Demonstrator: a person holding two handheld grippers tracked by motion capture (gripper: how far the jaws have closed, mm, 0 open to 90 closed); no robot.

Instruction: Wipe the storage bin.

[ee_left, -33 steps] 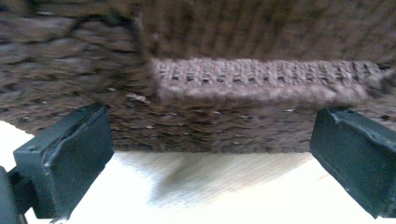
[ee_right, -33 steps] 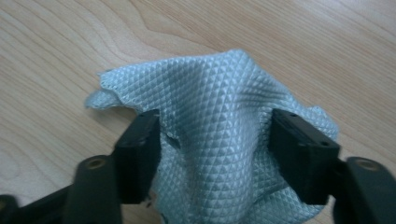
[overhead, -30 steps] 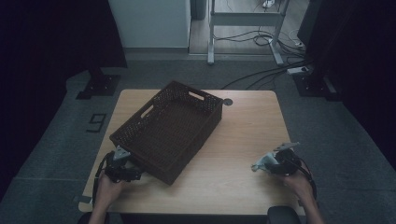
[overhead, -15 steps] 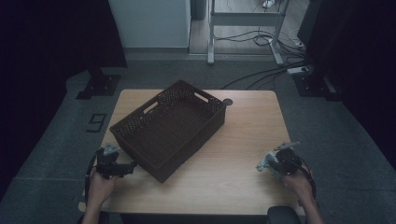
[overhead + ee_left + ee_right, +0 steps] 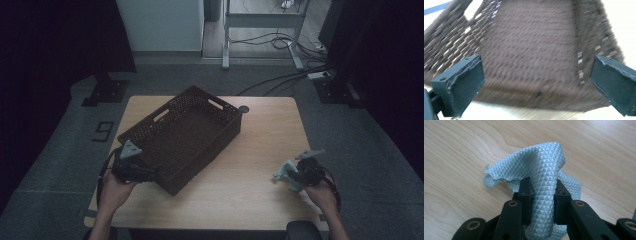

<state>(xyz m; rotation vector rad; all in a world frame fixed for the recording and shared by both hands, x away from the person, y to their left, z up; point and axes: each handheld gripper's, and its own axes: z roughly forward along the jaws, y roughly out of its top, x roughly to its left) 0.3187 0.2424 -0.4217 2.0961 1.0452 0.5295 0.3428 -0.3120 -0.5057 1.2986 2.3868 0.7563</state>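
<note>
The light blue-grey microfibre cloth (image 5: 541,170) is pinched in a bunched fold between the jaws of the right gripper (image 5: 542,195), which have just closed on it; the rest of the cloth trails on the wooden table (image 5: 260,150). In the high view the cloth (image 5: 285,174) sits well to the right of the dark brown woven basket (image 5: 182,135), near the table's front right corner, not lifted clear as far as I can tell. So the grab looks done; moving the cloth over to the basket, likely to put it in, is what's left. The basket looks empty inside and lies skewed across the table's left half. The left gripper (image 5: 135,170) is at the basket's near left corner, jaws wide apart and clamped on nothing; in the left gripper view the basket (image 5: 536,50) wall sits ahead of them, blurred.
</note>
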